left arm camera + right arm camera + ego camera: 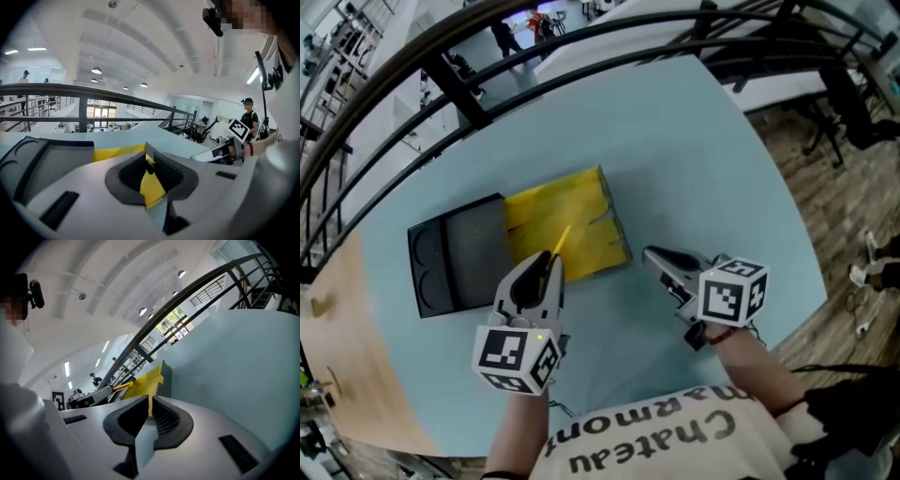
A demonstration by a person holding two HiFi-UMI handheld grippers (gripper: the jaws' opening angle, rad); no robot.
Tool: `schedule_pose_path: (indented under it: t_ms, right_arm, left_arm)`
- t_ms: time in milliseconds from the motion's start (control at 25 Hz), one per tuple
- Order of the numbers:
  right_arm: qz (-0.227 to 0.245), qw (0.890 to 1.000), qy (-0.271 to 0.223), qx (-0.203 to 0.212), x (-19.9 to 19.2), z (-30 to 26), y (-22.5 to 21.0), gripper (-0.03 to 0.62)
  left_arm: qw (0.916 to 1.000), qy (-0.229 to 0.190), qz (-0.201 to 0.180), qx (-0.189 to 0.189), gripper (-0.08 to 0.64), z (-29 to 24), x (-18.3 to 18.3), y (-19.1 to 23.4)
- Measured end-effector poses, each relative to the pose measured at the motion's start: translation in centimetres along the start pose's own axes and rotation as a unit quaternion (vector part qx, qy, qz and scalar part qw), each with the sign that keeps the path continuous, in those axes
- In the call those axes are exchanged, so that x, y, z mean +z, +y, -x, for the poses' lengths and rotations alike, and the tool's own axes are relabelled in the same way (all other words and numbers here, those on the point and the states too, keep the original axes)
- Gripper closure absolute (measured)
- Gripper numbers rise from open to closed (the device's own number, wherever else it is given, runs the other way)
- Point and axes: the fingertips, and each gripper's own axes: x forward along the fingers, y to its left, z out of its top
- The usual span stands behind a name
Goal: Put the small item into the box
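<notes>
lt-blue table [675, 150] | blk railing [83, 112] | wood floor [802, 169] | bg person [247, 117]

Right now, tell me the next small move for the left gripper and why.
Probably ease the left gripper forward and to its left, so the yellow strip clamped in its jaws comes above the black tray of the open box. The strip's tip currently sits over the yellow flap, not the tray.
</notes>
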Motion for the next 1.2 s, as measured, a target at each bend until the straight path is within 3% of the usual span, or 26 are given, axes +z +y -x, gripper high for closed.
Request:
schedule_pose_path:
  t_ms: [280, 520, 840, 1200]
  right_arm:
    - [-0.008, 1.0, -0.001, -0.001, -0.3, -0.3, -1.2, 0.543]
    - [-0.018, 1.0, 0.001, 0.0, -0.5, 0.6, -2.5, 0.543]
    - [-0.034, 0.999, -0.002, -0.003, -0.3, 2.4, -4.5, 0.543]
    - [-0.042, 0.999, -0.006, 0.0, 0.1, 3.8, -5.6, 0.543]
  left_arm:
    - [0.9978, 0.046, -0.045, 0.016, 0.508, -3.0, -1.1, 0.6]
    - [0.9876, 0.105, -0.112, 0.033, 0.508, -5.3, -3.2, -0.3]
    - [0.9791, 0.148, -0.129, 0.053, 0.506, -7.0, -4.9, -0.3]
    - [0.9737, 0.18, -0.121, 0.069, 0.506, -7.6, -6.3, 0.2]
